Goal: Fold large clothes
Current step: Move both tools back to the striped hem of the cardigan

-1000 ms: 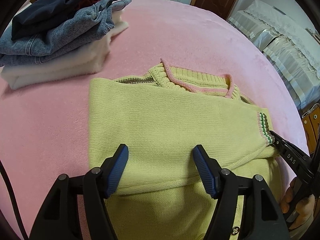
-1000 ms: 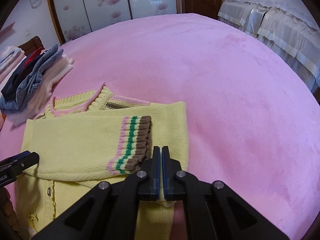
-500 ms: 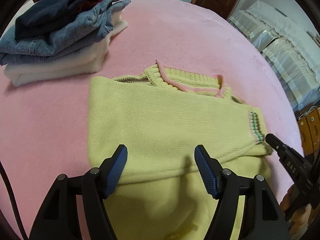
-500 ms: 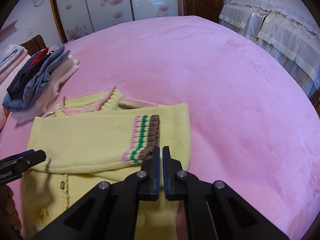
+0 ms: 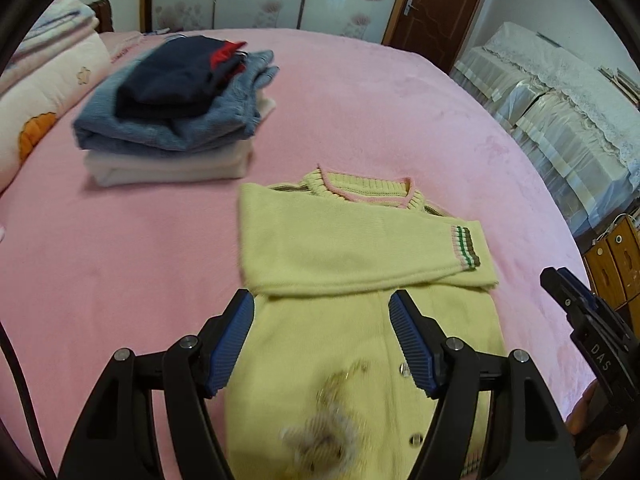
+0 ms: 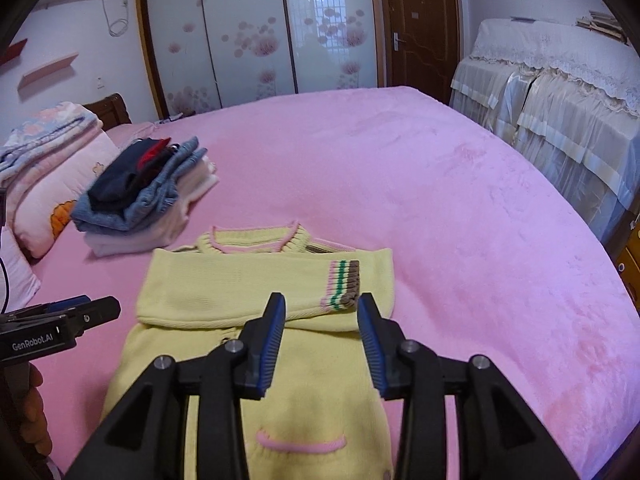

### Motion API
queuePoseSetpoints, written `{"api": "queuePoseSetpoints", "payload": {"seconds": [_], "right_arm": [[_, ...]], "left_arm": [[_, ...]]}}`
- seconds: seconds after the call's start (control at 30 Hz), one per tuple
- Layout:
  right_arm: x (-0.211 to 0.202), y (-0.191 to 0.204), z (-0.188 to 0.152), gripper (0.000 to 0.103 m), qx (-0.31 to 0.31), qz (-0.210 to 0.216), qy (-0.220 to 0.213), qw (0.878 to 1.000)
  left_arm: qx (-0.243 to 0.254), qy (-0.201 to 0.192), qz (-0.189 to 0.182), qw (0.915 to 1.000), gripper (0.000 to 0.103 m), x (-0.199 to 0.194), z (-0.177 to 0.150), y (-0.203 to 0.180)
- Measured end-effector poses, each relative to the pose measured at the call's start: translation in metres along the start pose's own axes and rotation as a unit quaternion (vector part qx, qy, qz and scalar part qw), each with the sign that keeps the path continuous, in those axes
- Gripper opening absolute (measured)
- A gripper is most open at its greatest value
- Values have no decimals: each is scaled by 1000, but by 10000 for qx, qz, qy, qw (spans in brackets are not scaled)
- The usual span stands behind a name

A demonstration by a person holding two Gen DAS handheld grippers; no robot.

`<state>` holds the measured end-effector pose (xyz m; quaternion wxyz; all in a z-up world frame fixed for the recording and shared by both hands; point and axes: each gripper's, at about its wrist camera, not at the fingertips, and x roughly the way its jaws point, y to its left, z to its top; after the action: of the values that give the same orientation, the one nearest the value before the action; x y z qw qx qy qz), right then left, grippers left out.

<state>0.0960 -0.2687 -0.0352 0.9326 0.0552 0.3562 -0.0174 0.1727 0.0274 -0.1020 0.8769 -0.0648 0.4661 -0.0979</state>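
A yellow knit cardigan (image 5: 352,248) with a pink-trimmed collar lies flat on the pink bed (image 5: 120,248), both sleeves folded across the chest. The striped cuff (image 5: 464,246) lies at its right side, also in the right wrist view (image 6: 344,286). My left gripper (image 5: 322,312) is open and empty, above the cardigan's lower body near the buttons. My right gripper (image 6: 322,316) is open and empty, just short of the cuff, above the cardigan (image 6: 264,292). Each gripper shows in the other's view, the right one (image 5: 576,312) and the left one (image 6: 80,312).
A stack of folded clothes (image 5: 176,108), navy and denim on white, sits at the back left, also in the right wrist view (image 6: 148,192). Pillows and quilts (image 6: 44,160) lie at the far left. Covered furniture (image 6: 560,92) stands along the right of the bed.
My right gripper has opened and let go of the sleeve. Both grippers have pulled back and up from the cardigan, so more of the bed and room shows.
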Motion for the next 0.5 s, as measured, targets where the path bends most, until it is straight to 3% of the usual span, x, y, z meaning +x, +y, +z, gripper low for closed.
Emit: {"api": "queuePoseSetpoints", "payload": {"seconds": [0.17,0.5], "right_arm": [[-26,7,-11,38,-124,28,-71,9999],[-52,8,-48,39,-258,-59,161,9995]], "left_arm": [[-4,-79,119,9999,70,-30,-27,9],[-50,300,259,9992,70,-47,-85,27]]}}
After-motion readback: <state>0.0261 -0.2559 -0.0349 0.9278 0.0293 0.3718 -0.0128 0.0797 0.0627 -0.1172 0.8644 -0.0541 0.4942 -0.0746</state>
